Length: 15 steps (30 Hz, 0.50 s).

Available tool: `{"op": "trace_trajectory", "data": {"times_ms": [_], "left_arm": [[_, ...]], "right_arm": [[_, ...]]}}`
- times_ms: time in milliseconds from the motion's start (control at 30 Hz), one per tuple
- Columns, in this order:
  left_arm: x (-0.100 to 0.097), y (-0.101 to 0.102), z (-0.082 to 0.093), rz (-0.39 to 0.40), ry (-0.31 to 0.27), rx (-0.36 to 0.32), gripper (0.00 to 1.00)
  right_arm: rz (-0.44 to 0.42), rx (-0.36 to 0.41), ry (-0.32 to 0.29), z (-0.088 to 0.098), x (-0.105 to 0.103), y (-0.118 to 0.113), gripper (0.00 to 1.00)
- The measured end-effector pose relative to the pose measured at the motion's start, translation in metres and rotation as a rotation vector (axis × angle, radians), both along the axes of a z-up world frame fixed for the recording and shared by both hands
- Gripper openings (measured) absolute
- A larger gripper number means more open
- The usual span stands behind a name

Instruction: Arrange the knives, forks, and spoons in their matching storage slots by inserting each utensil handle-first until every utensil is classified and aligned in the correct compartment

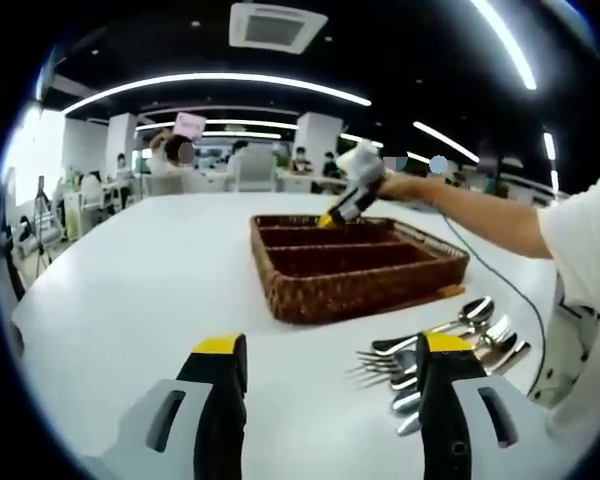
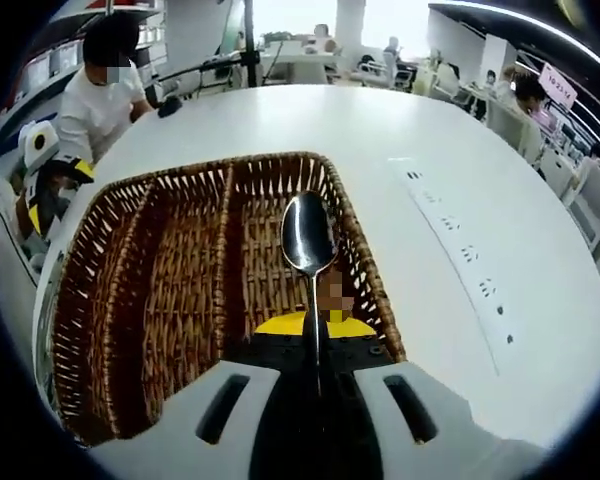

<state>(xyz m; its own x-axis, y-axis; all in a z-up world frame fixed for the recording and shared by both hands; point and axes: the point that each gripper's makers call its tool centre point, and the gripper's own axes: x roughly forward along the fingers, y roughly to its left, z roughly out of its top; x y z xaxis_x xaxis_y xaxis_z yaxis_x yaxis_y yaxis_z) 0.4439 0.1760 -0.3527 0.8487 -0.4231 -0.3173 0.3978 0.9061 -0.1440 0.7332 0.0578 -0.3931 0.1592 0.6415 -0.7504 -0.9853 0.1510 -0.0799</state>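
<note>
Right gripper (image 2: 315,335): we see it clenched on a spoon (image 2: 309,240), bowl over the wicker tray's (image 1: 310,285) outermost slot. Left gripper (image 1: 330,370): released, near the tray; utensil pile (image 1: 445,345) beside it on the table (image 1: 150,270).

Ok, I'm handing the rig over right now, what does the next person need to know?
Right gripper: shut on a spoon, bowl pointing forward, held above the wicker tray's rightmost compartment as that view shows it. In the left gripper view it is at the tray's far end.
Left gripper: open, holding nothing, hovering over the white table.
The remaining cutlery pile, forks and spoons at least, lies on the table beside the tray.
Done: no utensil visible in the tray's compartments.
Left: seat this spoon, then sort the pile by type into the slots.
</note>
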Motion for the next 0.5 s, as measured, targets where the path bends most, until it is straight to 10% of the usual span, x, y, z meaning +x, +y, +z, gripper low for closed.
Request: {"op": "trace_trajectory", "data": {"times_ms": [500], "left_arm": [[0.0042, 0.0012, 0.0004, 0.000, -0.001, 0.000, 0.68]], "right_arm": [[0.089, -0.046, -0.078, -0.0035, 0.0036, 0.0025, 0.02]]}}
